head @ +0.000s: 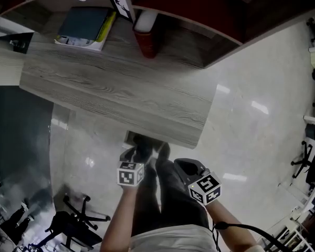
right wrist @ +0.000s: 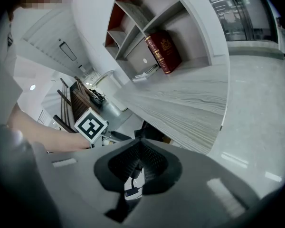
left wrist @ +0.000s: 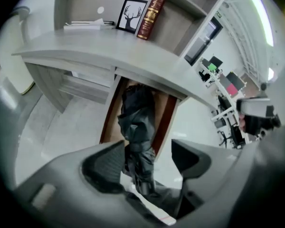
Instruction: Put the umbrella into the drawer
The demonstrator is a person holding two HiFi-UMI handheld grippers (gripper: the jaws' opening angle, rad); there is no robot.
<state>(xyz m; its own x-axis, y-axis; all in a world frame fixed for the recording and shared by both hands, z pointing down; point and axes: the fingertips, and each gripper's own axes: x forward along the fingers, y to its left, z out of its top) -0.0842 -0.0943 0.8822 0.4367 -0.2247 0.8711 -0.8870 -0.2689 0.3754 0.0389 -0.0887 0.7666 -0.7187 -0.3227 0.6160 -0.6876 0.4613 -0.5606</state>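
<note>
Black folded fabric umbrella point(left wrist: 137, 122) seen partly inside open brown wooden drawer point(left wrist: 167, 118). Left tool point(left wrist: 146, 147) spread wide around it, right tool point(right wrist: 138, 143) closed, empty. Release judged remaining.

Head view steeply down over the desk point(head: 121, 93); both gripper views low, close, toward that desk.
</note>
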